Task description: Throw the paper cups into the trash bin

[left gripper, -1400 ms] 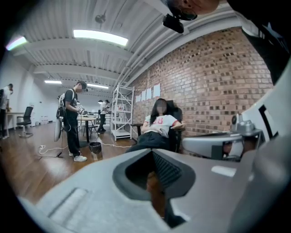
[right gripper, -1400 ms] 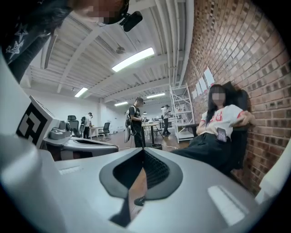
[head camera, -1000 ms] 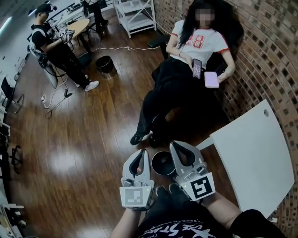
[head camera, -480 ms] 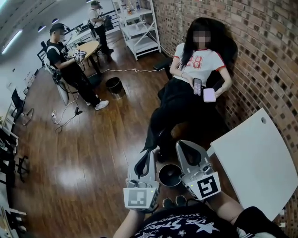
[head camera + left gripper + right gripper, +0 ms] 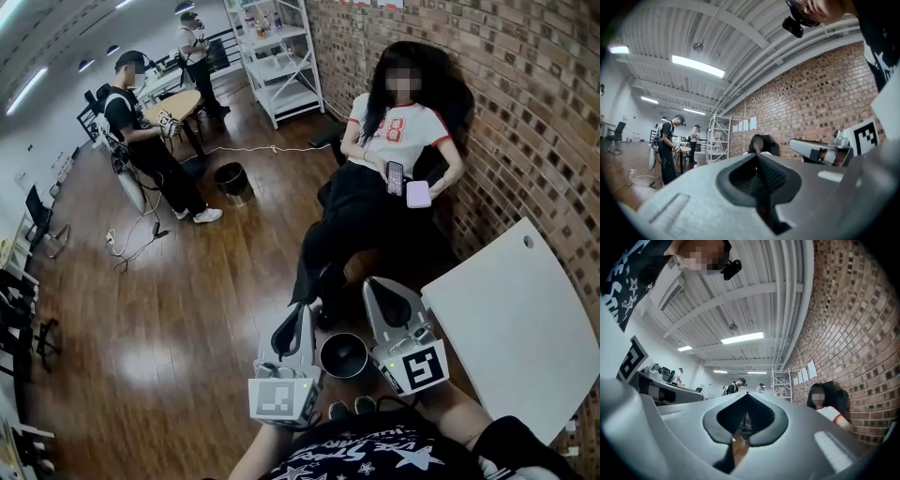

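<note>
Since the left tool [image 5: 299, 312] and right tool [image 5: 375, 289] are clenched empty, open one. No cup shows near the trash bin [image 5: 343, 357].

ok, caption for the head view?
Shut, empty left gripper and right gripper flank a black trash bin on wooden floor.

Your head view looks steeply down on the dark wooden floor [image 5: 187, 309]. Gripper views sit low, tilted up; all share the red brick wall [image 5: 553, 112] and white metal rack [image 5: 277, 56].
</note>
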A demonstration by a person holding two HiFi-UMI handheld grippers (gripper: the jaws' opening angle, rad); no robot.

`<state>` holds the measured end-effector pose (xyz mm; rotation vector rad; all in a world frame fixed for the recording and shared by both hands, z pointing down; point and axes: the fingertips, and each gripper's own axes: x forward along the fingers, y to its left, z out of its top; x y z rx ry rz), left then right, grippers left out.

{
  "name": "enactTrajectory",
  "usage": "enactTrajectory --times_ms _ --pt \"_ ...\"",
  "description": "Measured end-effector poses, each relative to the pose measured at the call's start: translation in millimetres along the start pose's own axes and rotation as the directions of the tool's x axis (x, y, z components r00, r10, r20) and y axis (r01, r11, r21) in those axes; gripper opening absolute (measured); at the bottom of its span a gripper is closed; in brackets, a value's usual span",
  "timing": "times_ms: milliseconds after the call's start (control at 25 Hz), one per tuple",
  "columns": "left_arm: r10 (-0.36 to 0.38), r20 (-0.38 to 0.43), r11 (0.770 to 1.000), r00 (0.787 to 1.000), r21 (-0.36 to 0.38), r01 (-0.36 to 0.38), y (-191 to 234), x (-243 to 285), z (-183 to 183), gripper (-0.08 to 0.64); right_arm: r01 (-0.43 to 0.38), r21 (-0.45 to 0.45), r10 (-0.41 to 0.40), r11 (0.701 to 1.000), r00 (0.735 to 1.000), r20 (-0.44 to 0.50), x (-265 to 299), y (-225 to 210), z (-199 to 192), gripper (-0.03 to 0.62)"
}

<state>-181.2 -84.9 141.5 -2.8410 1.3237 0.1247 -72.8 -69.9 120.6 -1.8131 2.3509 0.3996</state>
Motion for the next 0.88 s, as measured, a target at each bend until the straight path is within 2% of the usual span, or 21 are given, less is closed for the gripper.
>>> enactTrajectory --times_ms 560,880 --pt "-0.013 -0.012 1.000 1.000 0.021 0.013 -12.2 7.2 -0.7 0.005 -0.005 -0.034 0.005 0.999 1.000 -0.014 -9.4 -11.3 2.0 0.006" --pt "0.001 -0.030 1.000 1.000 0.010 0.000 -16.6 9.4 1.5 0.005 -0.005 -0.012 0.004 1.000 0.999 -0.046 -12.3 -15.3 -3.8 0.006"
